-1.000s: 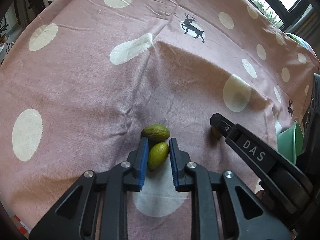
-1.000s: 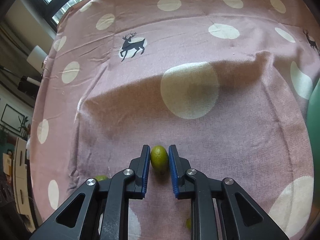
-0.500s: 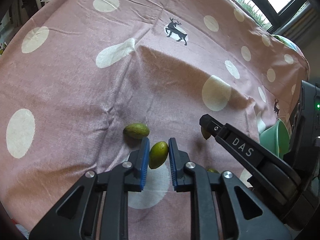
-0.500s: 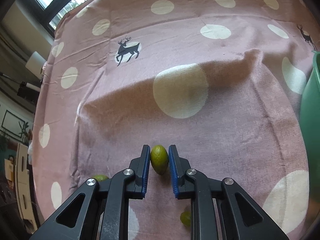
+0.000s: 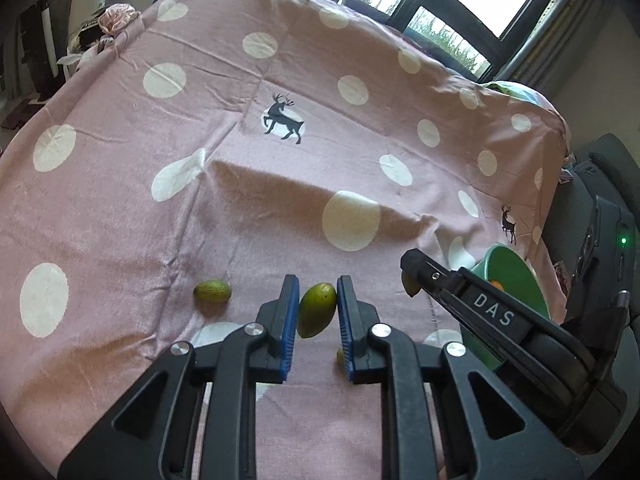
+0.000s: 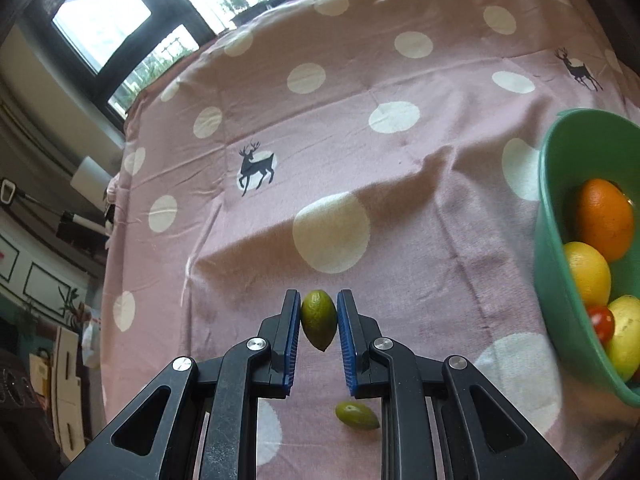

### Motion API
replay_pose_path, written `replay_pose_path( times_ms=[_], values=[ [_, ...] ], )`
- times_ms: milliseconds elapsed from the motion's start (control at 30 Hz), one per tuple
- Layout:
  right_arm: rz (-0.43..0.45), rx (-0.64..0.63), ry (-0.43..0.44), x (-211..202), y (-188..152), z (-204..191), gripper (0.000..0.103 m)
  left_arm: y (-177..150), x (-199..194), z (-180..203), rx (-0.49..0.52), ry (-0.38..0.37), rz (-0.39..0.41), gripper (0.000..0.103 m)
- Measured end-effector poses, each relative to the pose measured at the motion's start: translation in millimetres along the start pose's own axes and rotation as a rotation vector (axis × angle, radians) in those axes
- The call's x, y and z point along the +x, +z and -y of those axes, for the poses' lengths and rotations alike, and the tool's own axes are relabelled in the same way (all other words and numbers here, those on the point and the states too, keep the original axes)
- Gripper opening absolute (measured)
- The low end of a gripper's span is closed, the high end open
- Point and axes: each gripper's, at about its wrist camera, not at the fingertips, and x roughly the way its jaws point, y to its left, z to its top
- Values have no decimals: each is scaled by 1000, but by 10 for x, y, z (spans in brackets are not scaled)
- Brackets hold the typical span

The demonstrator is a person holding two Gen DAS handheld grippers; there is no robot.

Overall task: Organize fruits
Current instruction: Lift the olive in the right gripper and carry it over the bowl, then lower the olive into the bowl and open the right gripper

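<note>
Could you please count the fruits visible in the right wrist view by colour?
Green: 2, the held green fruit in the right claw and the loose green fruit on the cloth
Yellow: 2, upper yellow fruit and lower yellow fruit in the bowl
Orange: 1, orange fruit
Red: 1, red fruit
Total: 6

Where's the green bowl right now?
Right wrist view: the green bowl sits at the right edge on the pink cloth, right of the right tongs.

Four small green fruits [image 5: 317, 310], one green bowl [image 6: 556, 280], one orange [image 6: 605, 218], two lemons [image 6: 587, 273], one tomato [image 6: 601, 322].
</note>
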Motion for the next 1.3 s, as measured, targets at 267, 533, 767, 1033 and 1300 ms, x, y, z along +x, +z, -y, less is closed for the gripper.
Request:
replay_pose_path(
  times_ms=[267,533,767,1033,1300],
  values=[
    [115,66,10,-454,43,240,21,-36,-193,315,59,-99,77,19],
    [224,127,-10,-897,39,478,21,-109,-340,675,136,-200,136,19],
    [298,190,-51,-1196,12,724,21,-184,-293,964,193,-265,119,19],
    [339,279,-112,-1405,-35,1060,21,-313,-197,1343,279,-350,109,19],
    [355,385,-186,-1551,-109,1462,21,-434,36,1620,331,-407,28,19]
  ],
)
